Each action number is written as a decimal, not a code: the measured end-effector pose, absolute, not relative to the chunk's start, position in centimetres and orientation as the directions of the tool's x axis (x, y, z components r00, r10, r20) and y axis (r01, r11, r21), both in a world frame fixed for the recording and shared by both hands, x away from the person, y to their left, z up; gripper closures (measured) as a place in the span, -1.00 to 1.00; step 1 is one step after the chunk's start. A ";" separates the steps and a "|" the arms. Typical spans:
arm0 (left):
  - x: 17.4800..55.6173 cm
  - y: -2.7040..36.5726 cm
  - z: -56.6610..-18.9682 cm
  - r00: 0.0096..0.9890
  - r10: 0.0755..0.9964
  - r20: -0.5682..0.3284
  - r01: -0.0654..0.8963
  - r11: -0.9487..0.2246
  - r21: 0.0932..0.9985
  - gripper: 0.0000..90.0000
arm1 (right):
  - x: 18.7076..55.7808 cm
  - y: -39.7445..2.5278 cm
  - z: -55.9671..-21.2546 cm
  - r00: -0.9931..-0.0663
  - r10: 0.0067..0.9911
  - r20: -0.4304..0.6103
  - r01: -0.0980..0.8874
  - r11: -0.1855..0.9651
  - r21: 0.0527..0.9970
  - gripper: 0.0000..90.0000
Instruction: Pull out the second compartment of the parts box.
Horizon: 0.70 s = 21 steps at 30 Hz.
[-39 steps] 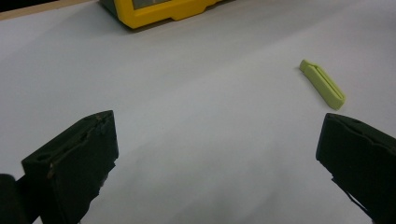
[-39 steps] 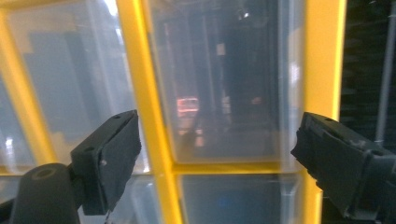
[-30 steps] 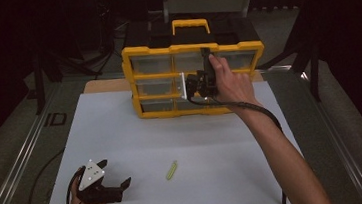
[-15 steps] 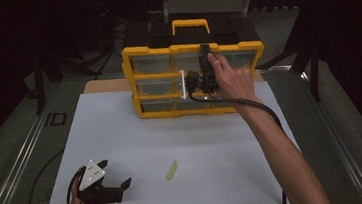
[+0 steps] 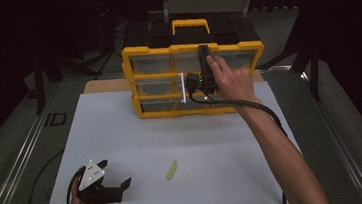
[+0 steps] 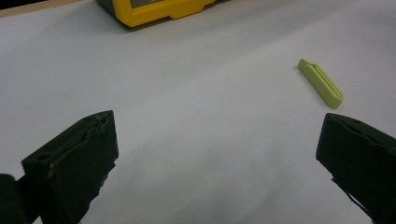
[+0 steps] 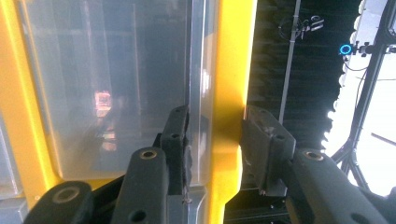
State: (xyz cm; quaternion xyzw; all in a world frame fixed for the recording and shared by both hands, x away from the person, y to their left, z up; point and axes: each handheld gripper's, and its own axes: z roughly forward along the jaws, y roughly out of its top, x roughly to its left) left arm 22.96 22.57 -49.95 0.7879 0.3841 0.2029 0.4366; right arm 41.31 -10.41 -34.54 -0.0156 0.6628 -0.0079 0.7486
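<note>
Right claw (image 7: 215,126) pinches the yellow organizer (image 5: 170,113) frame edge between its jaws; left claw (image 6: 219,154) gapes wide, green clip (image 6: 321,83) just ahead

The drawer cabinet (image 5: 167,83) stands at the table's (image 5: 121,133) far edge; the right gripper (image 5: 204,59) reaches its upper front, the clip (image 5: 171,170) lies before it, right of the left gripper (image 5: 114,181)
</note>
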 end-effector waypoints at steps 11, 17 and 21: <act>23.0 22.6 -50.0 0.623 0.782 -0.017 0.430 -0.325 0.842 -1.00 | 40.4 -10.5 -34.5 0.120 -0.031 -0.992 -0.024 0.999 -0.034 0.41; 23.0 22.5 -50.0 0.625 0.780 -0.014 0.429 -0.329 0.841 -1.00 | 39.9 -10.5 -34.3 0.085 -0.038 -0.996 -0.027 0.999 -0.040 0.56; 23.0 22.6 -50.0 0.624 0.781 -0.014 0.429 -0.327 0.842 -1.00 | 39.8 -10.5 -34.3 0.060 -0.047 -0.997 -0.025 0.999 -0.049 0.70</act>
